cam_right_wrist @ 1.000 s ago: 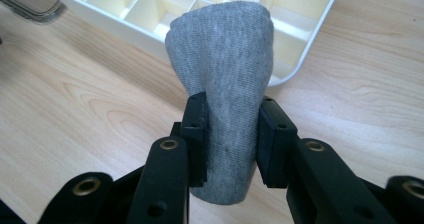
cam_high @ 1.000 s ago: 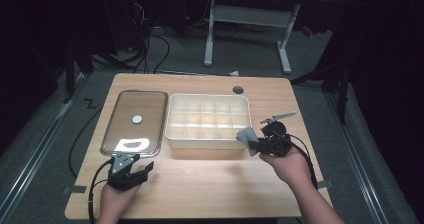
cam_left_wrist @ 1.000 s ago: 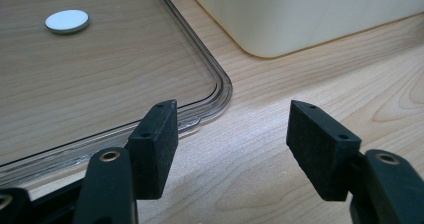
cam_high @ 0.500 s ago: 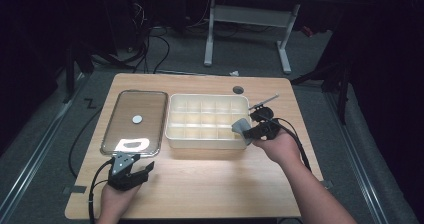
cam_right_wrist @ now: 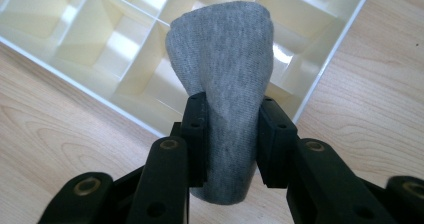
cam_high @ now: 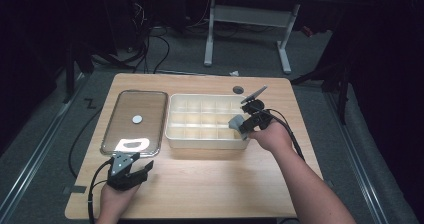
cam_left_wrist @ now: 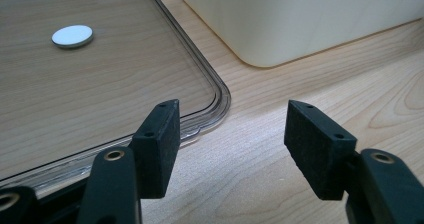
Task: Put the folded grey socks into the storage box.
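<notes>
Nearest the person's edge of the wooden bench (cam_high: 210, 184), the left gripper (cam_high: 131, 170) sits low over the wood with its fingers (cam_left_wrist: 159, 144) spread wide and nothing between them. In the left gripper view those fingers point at bare wood just off the rounded near corner of a clear plastic lid (cam_left_wrist: 100, 99), which lies flat on the bench with a small white disc (cam_left_wrist: 73, 36) on it. The left hand (cam_high: 116, 200) comes in from the bottom edge, with a black cable looping off to its side.

Further in and to the right, the right hand (cam_high: 272, 136) holds the right gripper (cam_high: 245, 124) at the near right corner of the cream compartment tray (cam_high: 172, 129). Its fingers (cam_right_wrist: 197, 134) are closed partway, pressing from both sides on a rolled piece of grey cloth (cam_right_wrist: 225, 84); the cloth stands up out of the grip and flares wider at its free end. In the right gripper view that free end hangs above the tray's compartments near the corner, while the gripper body is over the wood just outside the rim. The cloth is in the air, not resting in any compartment.

The tray sits just beside the lid, the two side by side across the middle of the bench. Beyond them there is a round dark grommet hole (cam_high: 238, 90) near the far edge, and past the bench a white-legged desk frame (cam_high: 250, 19) stands on the dark floor among cables.
</notes>
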Motion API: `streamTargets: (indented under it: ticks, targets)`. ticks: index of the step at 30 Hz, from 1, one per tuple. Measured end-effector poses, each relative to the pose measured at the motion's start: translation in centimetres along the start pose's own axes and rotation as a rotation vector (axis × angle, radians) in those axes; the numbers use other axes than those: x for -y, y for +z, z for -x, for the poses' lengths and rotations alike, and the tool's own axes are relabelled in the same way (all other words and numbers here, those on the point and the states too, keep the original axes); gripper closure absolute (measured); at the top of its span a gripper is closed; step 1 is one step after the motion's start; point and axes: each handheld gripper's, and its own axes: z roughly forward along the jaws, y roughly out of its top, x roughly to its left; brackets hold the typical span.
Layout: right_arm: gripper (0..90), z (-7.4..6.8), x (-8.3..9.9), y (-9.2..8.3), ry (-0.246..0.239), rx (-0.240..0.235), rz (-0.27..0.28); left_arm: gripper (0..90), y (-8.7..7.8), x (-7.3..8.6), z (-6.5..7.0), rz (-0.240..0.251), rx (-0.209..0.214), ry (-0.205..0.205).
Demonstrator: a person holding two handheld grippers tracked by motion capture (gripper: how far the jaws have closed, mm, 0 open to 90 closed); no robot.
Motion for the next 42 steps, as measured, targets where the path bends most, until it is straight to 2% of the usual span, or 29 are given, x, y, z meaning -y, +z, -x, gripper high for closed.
streamTargets:
  ticks: [2, 3, 8, 9, 12, 20, 21, 22, 24, 25, 29, 30, 31, 32, 38, 42]
  targets:
    - [70.4, 0.0, -0.1, 0.4, 0.0, 0.003, -0.015, 40.0, 0.0, 0.0, 0.0, 0.002, -0.001, 0.0]
    - [70.4, -0.1, -0.2, 0.6, 0.015, 0.008, -0.026, 40.1, 0.0, 0.0, 0.0, 0.003, -0.001, 0.0]
    - [70.5, 0.0, -0.3, 1.3, 0.009, 0.009, -0.04, 40.4, 0.1, 0.0, 0.0, -0.001, 0.0, 0.004]
    - [70.6, 0.0, -0.4, 1.3, 0.023, 0.014, -0.048, 40.4, 0.2, 0.0, 0.0, -0.003, 0.003, 0.004]
    - [71.1, 0.2, -0.5, 1.7, 0.021, 0.025, -0.081, 40.4, 0.3, 0.0, 0.1, -0.005, 0.0, 0.009]
    - [72.3, 0.0, -0.7, 3.4, -0.021, 0.069, -0.143, 40.5, 0.3, 0.0, 0.1, -0.007, -0.002, 0.013]
    - [72.5, -0.2, -0.7, 3.6, -0.015, 0.08, -0.154, 40.5, 0.2, 0.0, 0.1, -0.008, -0.001, 0.013]
    - [72.6, -0.2, -0.7, 3.8, -0.036, 0.087, -0.158, 40.5, 0.2, 0.0, 0.1, -0.007, -0.001, 0.013]
    - [72.8, -0.4, -0.8, 4.2, -0.045, 0.095, -0.169, 40.5, 0.3, 0.0, 0.1, -0.007, -0.002, 0.013]
    - [72.8, -0.5, -0.8, 4.4, -0.036, 0.094, -0.177, 40.5, 0.3, 0.0, 0.1, -0.007, -0.002, 0.014]
    - [73.0, -0.4, -0.7, 5.0, -0.042, 0.094, -0.188, 40.5, 0.3, 0.0, 0.1, -0.006, -0.003, 0.015]
    - [73.0, -0.3, -0.7, 5.1, -0.057, 0.095, -0.188, 40.5, 0.3, 0.0, 0.1, -0.006, -0.002, 0.015]
    - [73.1, -0.5, -0.7, 5.2, -0.038, 0.097, -0.195, 40.5, 0.3, 0.0, 0.1, -0.006, -0.002, 0.015]
    - [73.1, -0.4, -0.7, 5.4, -0.051, 0.097, -0.195, 40.5, 0.3, 0.0, 0.1, -0.007, -0.001, 0.015]
    - [73.3, -0.6, -0.7, 5.9, -0.062, 0.107, -0.207, 40.8, 0.3, 0.0, 0.1, -0.009, 0.001, 0.019]
    - [73.2, -0.7, -0.7, 6.3, -0.054, 0.111, -0.216, 40.8, 0.3, 0.0, 0.1, -0.009, 0.001, 0.018]
